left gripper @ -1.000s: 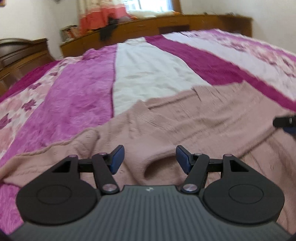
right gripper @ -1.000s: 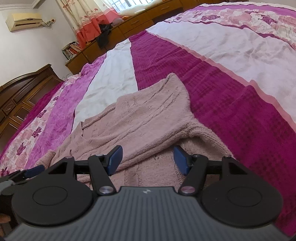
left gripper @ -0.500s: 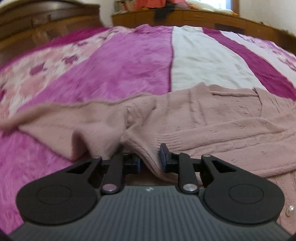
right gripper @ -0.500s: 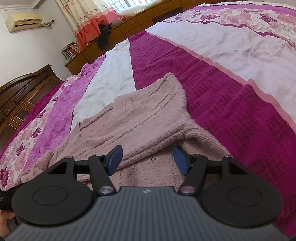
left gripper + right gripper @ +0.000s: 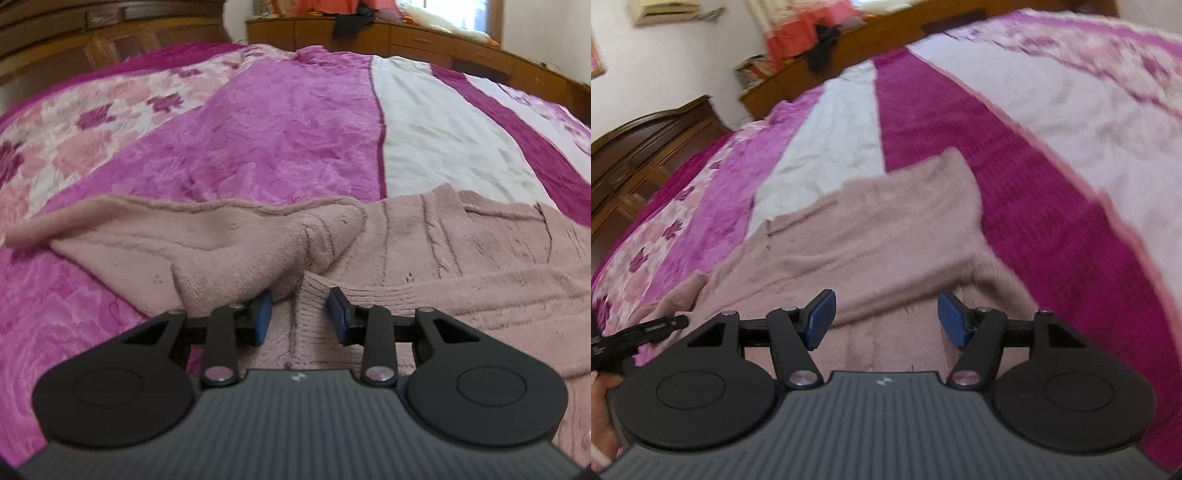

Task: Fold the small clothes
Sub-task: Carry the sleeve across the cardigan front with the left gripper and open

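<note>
- The bed (image 5: 280, 122) carries everything: a pink, magenta and white striped cover, with a dusty-pink knitted cardigan (image 5: 461, 251) spread across the near part, close to the edge where the person stands.
- Biggest change: a second ago the cardigan's left side lay flat and spread; now its left sleeve (image 5: 229, 243) is bunched and dragged inward, a lumpy fold lying against the body panel. That reads as the first sleeve fold, only roughly laid.
- The left claw (image 5: 299, 314) had pinched that fabric half a second ago; now its jaws are parting. Cloth lies between and under the pads, though they no longer seem to press on it, so I judge the sleeve just released.
- The right claw (image 5: 886, 317) has lifted a little over the cardigan's right side, jaws wide apart as before, gripping nothing; the right sleeve (image 5: 923, 206) already lies folded across the body.
- A hand (image 5: 602, 413) shows at the lower left of the right view.
- Containers: none on the bed; nothing is held in anything.
</note>
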Demonstrator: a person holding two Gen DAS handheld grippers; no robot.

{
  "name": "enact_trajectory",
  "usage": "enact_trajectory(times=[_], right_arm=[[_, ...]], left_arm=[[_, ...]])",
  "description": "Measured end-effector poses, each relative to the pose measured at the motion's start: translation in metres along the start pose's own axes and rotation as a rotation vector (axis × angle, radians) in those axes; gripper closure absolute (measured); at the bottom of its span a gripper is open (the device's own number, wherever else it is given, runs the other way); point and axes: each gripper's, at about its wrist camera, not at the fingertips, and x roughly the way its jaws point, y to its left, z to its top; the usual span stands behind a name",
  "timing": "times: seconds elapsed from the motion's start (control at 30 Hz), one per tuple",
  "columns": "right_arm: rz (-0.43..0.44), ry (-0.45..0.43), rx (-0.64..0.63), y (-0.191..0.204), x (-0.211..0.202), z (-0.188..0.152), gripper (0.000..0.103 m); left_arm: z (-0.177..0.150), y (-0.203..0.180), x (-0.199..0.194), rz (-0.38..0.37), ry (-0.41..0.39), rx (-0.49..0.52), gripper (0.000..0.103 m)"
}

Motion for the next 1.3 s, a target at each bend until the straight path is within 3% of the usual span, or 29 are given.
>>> enact_trajectory(times=[0.17,0.47,0.57,0.63,0.67,0.7,0.77,0.83,1.03,1.17,1.23,1.3], right_arm=[[-0.084,-0.063,-0.044,-0.010,0.021,0.037,0.034],[-0.198,0.043,-0.063,-0.038,0.133,0.078,0.037],[-0.181,0.023,-0.127,-0.035,0.147,0.076,0.087],[-0.174,-0.051,-0.156,-0.034,0.138,0.072,0.091],[-0.185,-0.099,-0.155,-0.034,0.134,0.070,0.091],[-0.211,-0.134,-0.145,-0.035,0.129,0.069,0.093],[-0.259,-0.162,-0.117,-0.042,0.128,0.069,0.094],[-0.271,-0.124,-0.097,-0.051,0.137,0.070,0.094],[-0.268,-0.067,-0.069,-0.058,0.148,0.074,0.092],[-0.249,-0.075,-0.051,-0.058,0.133,0.075,0.070],[-0.238,-0.101,-0.054,-0.054,0.117,0.073,0.061],[-0.210,-0.119,-0.064,-0.049,0.100,0.073,0.057]], left_arm=[[-0.002,-0.007,0.001,-0.026,-0.007,0.018,0.067],[-0.002,-0.015,0.003,-0.023,-0.018,0.052,0.068],[-0.002,-0.015,0.003,-0.027,-0.021,0.058,0.068],[-0.002,-0.015,0.003,-0.027,-0.030,0.061,0.074],[-0.002,-0.015,0.001,-0.032,-0.043,0.061,0.085],[-0.001,-0.015,-0.001,-0.038,-0.060,0.058,0.085],[0.000,-0.016,-0.005,-0.028,-0.101,0.056,0.086],[0.002,-0.019,-0.005,-0.002,-0.124,0.071,0.087],[-0.002,-0.025,0.021,0.048,-0.043,0.160,0.087],[-0.005,-0.030,0.022,0.083,-0.047,0.224,0.085],[-0.004,-0.027,0.017,0.073,-0.043,0.205,0.085],[-0.003,-0.023,0.011,0.050,-0.040,0.173,0.084]])
